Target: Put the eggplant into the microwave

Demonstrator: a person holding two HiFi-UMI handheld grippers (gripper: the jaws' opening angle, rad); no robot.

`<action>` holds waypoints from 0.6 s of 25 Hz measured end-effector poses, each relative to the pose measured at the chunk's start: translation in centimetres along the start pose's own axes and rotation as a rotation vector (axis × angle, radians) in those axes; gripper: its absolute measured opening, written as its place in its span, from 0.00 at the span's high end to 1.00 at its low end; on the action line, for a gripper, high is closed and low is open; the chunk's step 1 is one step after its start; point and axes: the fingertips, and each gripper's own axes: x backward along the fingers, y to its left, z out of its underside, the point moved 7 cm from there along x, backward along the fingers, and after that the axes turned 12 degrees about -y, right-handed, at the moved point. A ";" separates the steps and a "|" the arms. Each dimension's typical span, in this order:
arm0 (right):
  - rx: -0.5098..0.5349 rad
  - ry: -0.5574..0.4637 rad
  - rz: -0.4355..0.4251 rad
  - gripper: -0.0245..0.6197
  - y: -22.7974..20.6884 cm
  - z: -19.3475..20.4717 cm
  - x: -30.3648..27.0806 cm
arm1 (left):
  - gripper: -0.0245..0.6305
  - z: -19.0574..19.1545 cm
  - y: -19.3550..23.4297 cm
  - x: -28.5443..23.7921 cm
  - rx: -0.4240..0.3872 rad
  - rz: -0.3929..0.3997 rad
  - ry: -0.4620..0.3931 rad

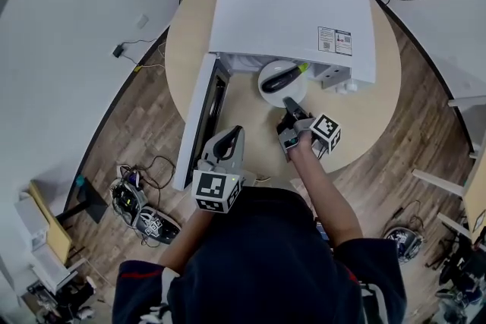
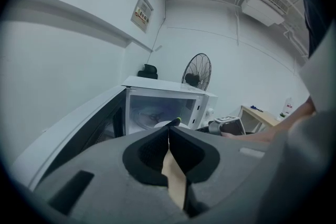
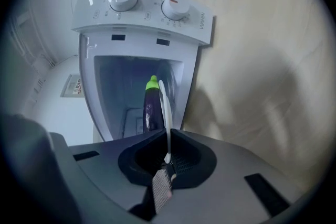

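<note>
Head view: dark purple eggplant (image 1: 282, 77) on round white plate (image 1: 267, 89) at mouth of open white microwave (image 1: 288, 19), ahead of right tool (image 1: 289, 104). Right gripper view: pinching plate's rim, eggplant lengthwise ahead, green stem (image 3: 152, 82) farthest. Left gripper view: left tool (image 2: 168, 134) pressed together, empty.

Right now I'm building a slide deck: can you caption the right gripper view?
Right gripper shut on the rim of a white plate, holding the eggplant at the open microwave mouth.
</note>
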 end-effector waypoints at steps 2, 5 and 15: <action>-0.008 -0.004 0.004 0.93 -0.1 0.1 -0.4 | 0.93 0.1 0.0 0.0 0.003 0.005 0.005; -0.009 -0.004 0.008 0.93 -0.3 0.4 -1.0 | 0.93 0.2 0.1 0.0 0.005 0.005 0.009; -0.009 -0.033 0.027 0.93 -1.0 0.4 -2.7 | 0.93 0.6 0.7 0.1 0.006 -0.010 0.019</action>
